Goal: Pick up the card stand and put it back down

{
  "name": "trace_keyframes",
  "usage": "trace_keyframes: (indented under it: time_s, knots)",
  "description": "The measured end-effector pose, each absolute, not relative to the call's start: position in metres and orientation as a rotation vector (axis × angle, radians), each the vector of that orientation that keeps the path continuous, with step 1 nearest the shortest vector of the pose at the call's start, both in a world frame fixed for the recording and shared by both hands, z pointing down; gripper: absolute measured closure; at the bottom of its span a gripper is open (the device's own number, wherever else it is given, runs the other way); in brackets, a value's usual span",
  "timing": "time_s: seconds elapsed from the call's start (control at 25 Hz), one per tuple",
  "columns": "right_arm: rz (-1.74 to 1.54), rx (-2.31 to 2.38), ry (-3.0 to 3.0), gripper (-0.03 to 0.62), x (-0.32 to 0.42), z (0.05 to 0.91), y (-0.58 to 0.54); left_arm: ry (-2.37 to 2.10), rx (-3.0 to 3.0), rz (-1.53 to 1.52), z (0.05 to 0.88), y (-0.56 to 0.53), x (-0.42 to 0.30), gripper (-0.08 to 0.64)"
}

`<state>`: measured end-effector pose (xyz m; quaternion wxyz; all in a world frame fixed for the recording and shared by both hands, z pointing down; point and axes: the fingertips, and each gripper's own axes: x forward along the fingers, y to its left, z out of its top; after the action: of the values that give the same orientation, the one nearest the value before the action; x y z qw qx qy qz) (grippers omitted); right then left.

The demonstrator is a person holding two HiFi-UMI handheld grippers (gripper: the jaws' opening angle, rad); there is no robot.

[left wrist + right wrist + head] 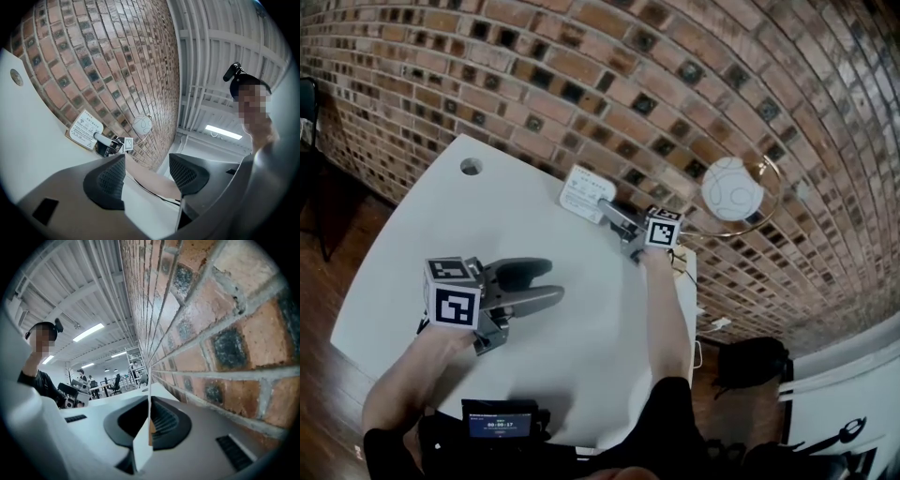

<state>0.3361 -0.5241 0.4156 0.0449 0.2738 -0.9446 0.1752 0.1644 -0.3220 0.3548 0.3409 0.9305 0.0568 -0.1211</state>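
- The card stand (582, 193) was pinched in my right tongs (150, 423). Its thin sheet stood upright and edge-on between the pads, which were pressed almost together on it.
- Its long side ran straight out ahead along the jaws, and its printed face was turned toward the left tongs (555, 282).
- It was low over the far end of the table (412, 281). I couldn't tell whether its brown base touched the top or hung just clear.
- To me, setting it down turned on that small gap. It called for a straight drop with the sheet kept upright, then spreading the jaws.
- The right tongs alone had it. The left tongs lay well behind and to the left, spread wide with nothing between them, low over the table.
- The tabletop was white, smooth and bare beneath the stand. A round cable hole (471, 166) lay well off to the left of the right tongs.
- The brick wall (225, 324) ran close along the right side of the right tongs, so I judged there was little room to swing that way.
- A white globe lamp (731, 187) hung in a thin ring against the bricks, behind and to the right of the right tongs.
- Far ahead of the right tongs the room opened out, with desks, chairs, people and strip lights on a ribbed ceiling.
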Motion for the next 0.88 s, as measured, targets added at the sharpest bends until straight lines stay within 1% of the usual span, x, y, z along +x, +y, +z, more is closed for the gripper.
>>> trace_keyframes:
  time_s: [0.24, 0.4, 0.48, 0.68, 0.88]
  knots:
    - [0.561, 0.814, -2.872, 0.565, 0.339, 0.427, -0.529, 0.139, 2.422, -0.320, 0.354, -0.323, 0.164, 0.278]
    - [0.523, 0.868, -2.803, 0.549, 0.338, 0.428, -0.533, 0.139, 2.420, -0.320, 0.354, -0.324, 0.164, 0.278]
    - [0.534, 0.904, -2.764, 0.534, 0.339, 0.433, -0.536, 0.139, 2.422, -0.319, 0.354, -0.323, 0.163, 0.278]
    - [0.553, 0.985, -2.675, 0.466, 0.341, 0.437, -0.539, 0.144, 2.417, -0.321, 0.354, -0.323, 0.163, 0.278]
    - [0.541, 1.062, -2.621, 0.465, 0.344, 0.429, -0.538, 0.154, 2.423, -0.310, 0.355, -0.321, 0.164, 0.278]
